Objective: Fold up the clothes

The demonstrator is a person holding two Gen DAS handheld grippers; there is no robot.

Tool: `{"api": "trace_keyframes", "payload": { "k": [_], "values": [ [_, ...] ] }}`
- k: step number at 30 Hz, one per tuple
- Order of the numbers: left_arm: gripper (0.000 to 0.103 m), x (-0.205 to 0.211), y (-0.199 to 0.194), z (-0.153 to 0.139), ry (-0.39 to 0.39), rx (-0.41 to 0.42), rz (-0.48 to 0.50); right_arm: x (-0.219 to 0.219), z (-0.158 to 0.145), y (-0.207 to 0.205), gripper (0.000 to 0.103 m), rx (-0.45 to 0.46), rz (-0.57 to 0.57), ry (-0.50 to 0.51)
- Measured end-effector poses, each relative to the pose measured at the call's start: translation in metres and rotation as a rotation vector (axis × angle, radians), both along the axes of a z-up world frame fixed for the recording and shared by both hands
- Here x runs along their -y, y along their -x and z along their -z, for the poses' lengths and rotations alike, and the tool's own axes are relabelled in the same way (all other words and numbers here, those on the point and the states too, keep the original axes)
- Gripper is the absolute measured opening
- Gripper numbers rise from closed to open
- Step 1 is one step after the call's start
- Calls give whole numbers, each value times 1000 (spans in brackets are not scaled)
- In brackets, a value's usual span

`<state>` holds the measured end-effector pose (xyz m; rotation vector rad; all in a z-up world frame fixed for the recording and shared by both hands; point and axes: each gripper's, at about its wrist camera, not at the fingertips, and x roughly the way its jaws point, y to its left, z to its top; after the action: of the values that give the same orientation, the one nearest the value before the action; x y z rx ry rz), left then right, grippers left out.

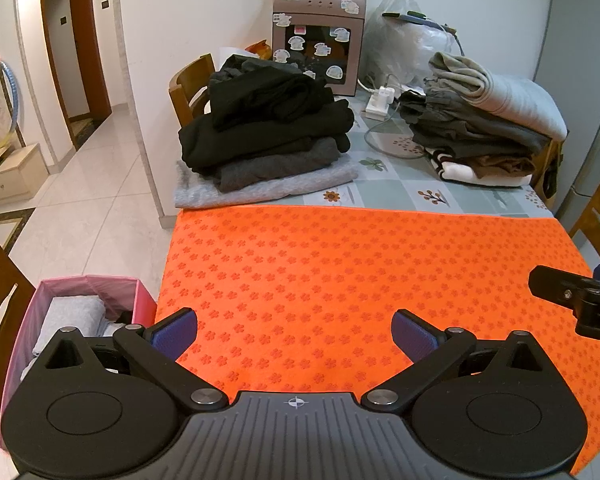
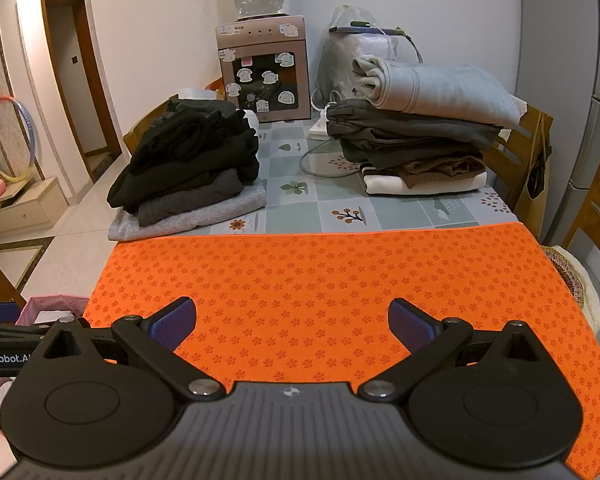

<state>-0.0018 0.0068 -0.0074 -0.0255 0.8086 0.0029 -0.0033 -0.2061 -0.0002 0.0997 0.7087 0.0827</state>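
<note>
Taking the orange mat (image 2: 340, 300) as the landmark and going left to right: off its near left corner, down on the floor, stands a pink bin (image 1: 80, 292) with grey and pale clothes inside, probably the supply waiting to be folded, kept within easy reach of the left hand. Beyond the mat's far left edge a stack of dark clothes (image 2: 188, 160) rests on the table (image 2: 300, 208); beyond its far right edge sits a second stack of grey, brown and white clothes (image 2: 424, 136). That makes two stacks, seemingly sorted dark from light and set back so the mat is free for work. Behind them, between the two, is one water dispenser (image 2: 264, 64), with one plastic bag (image 2: 356, 48) to its right.

No garment lies on the mat, so the next piece has likely yet to be fetched from the bin. The left tool (image 1: 294, 332) hovers over the mat's near edge, its blue pads spread wide with nothing between. The right tool (image 2: 292, 320) hovers beside it, equally wide apart and empty.
</note>
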Motion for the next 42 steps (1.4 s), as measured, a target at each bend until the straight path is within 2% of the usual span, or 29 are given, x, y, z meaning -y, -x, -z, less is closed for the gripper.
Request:
{"api": "trace_keyframes", "payload": {
  "k": [42],
  "values": [
    [103, -4, -8, 5, 6, -39, -18, -3, 7, -10, 103, -29, -4, 1]
  ]
}}
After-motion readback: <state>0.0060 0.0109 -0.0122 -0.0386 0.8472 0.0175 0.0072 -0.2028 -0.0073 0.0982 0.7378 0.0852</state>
